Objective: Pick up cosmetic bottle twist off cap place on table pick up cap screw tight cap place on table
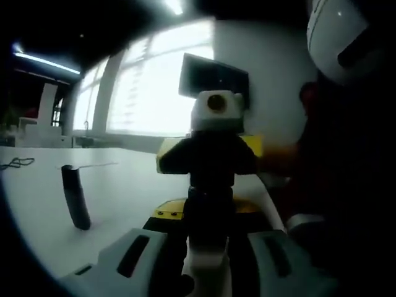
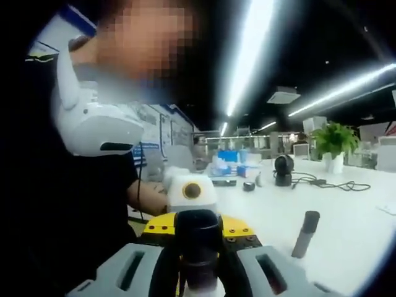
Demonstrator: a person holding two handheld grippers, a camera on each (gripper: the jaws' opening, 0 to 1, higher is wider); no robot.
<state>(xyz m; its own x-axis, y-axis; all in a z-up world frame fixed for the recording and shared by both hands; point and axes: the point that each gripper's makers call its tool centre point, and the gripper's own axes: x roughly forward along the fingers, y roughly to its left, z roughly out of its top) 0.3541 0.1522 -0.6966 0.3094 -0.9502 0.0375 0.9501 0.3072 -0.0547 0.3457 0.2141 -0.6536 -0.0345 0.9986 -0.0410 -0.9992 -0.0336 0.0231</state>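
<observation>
The cosmetic bottle (image 1: pixel 207 267) is held between my two grippers, which face each other over a white table (image 1: pixel 124 185). Its pale end sits in my left gripper (image 1: pixel 207 260), whose grey jaws are shut on it. Its dark cap end (image 2: pixel 198 238) lies in my right gripper (image 2: pixel 199 260), also shut. In the left gripper view the right gripper (image 1: pixel 210 185) faces me, black and yellow. In the right gripper view the left gripper (image 2: pixel 198 219) faces me the same way. How the cap and body join is hidden by the jaws.
A dark slim tube (image 1: pixel 75 198) (image 2: pixel 305 234) stands on the table beside the grippers. A person in dark clothes (image 2: pixel 80 204) is close behind them. Farther off are a black round device (image 2: pixel 283 168), a cable (image 2: pixel 322 183), a potted plant (image 2: pixel 334 141) and a monitor (image 1: pixel 213 77).
</observation>
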